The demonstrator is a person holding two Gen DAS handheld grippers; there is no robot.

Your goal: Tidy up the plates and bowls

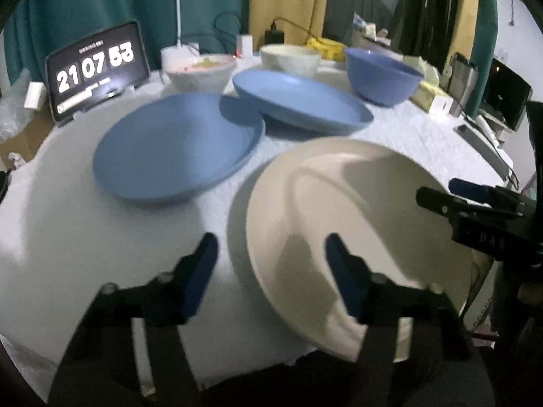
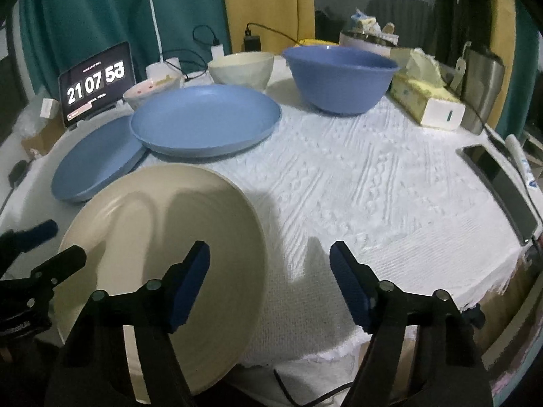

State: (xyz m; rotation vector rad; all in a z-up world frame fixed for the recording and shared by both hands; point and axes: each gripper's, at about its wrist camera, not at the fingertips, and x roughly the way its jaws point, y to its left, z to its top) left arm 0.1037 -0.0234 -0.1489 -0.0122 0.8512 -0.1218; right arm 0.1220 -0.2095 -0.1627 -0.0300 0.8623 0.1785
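Plates (image 2: 203,122) & bowls (image 2: 341,79) on white textured cloth (image 2: 373,186); teal/yellow curtains (image 2: 264,3) behind; both grippers apart.

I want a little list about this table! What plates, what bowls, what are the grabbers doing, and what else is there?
plates: cream plate nearest; two blue plates behind it, one's edge overlapping the other
bowls: blue bowl, cream bowl, small patterned bowl, all at the back
left hand-held gripper: open, straddling the cream plate's left rim, not gripping
right hand-held gripper: open, straddling the cream plate's right rim, not gripping
table cover: white textured cloth
other things: clock screen, tissue box, phone
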